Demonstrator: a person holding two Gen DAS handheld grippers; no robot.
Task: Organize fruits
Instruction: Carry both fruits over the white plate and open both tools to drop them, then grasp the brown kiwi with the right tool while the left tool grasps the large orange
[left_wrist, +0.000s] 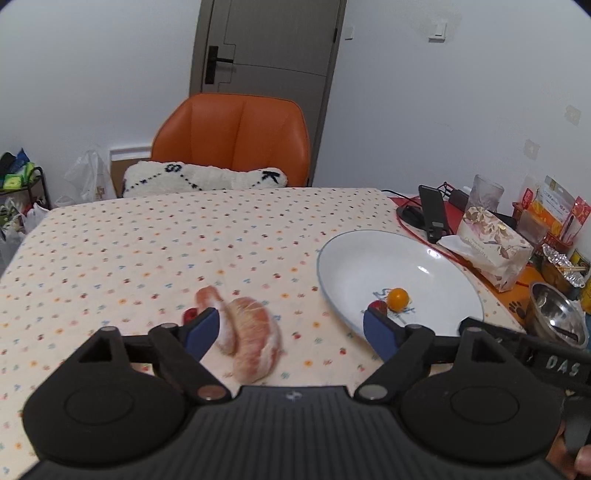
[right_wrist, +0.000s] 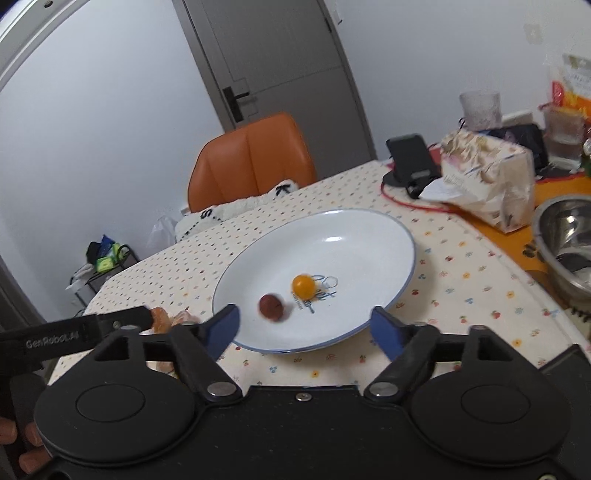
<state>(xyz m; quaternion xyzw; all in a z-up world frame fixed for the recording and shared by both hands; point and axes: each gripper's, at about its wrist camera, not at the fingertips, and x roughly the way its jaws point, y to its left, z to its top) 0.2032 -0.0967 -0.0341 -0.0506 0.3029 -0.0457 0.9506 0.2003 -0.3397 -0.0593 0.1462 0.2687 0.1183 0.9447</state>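
Observation:
Two peeled pink citrus segments (left_wrist: 255, 332) lie side by side on the dotted tablecloth, between the wide-spread fingers of my left gripper (left_wrist: 291, 328), which is open and holds nothing. A small red fruit (left_wrist: 190, 314) peeks out behind its left fingertip. The white plate (left_wrist: 369, 258) to the right holds a yellow cherry tomato (left_wrist: 398, 298) and a dark red fruit (left_wrist: 377, 305). My right gripper (right_wrist: 306, 326) hovers open over the near rim of the plate (right_wrist: 332, 251), just above the blurred red fruit (right_wrist: 271, 306) and the yellow tomato (right_wrist: 303, 285). The segments (right_wrist: 162, 319) show at its left.
A steel bowl (left_wrist: 554, 317), a flowered tissue pack (left_wrist: 491, 247), a phone on a stand (left_wrist: 432, 214) and a glass (left_wrist: 487, 192) crowd the table's right side. An orange chair (left_wrist: 232, 136) with a white cushion (left_wrist: 203, 179) stands behind the far edge.

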